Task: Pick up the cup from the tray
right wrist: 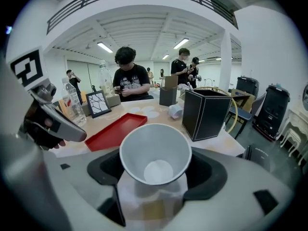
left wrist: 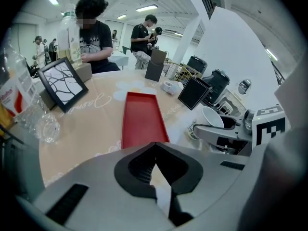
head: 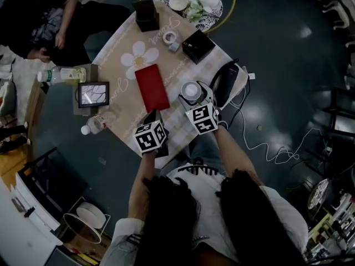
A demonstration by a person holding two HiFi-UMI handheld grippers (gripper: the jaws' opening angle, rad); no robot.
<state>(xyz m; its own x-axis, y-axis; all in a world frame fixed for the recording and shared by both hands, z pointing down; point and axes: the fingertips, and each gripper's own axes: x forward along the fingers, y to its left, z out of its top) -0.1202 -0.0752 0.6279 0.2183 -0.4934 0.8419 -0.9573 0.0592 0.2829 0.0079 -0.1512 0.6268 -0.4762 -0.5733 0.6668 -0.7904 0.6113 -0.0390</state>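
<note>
A white paper cup [right wrist: 155, 148] sits tilted between the jaws of my right gripper [right wrist: 156, 170], which is shut on it. The cup is empty. In the head view the cup [head: 191, 89] is over the table just right of the red tray [head: 151, 87], with my right gripper [head: 193, 97] around it. The tray [left wrist: 142, 117] holds nothing. My left gripper [left wrist: 155, 147] hovers at the tray's near end, shut with nothing between its tips; in the head view it [head: 151, 118] points at the tray's near edge.
Two black boxes [head: 198, 46] [head: 147, 15] and a tape roll [head: 170, 37] stand beyond the tray. A picture frame [head: 93, 93] and plastic bottles [head: 97, 123] are at the left, a black appliance [head: 224, 82] at the right edge. A person [head: 50, 21] sits at the far side.
</note>
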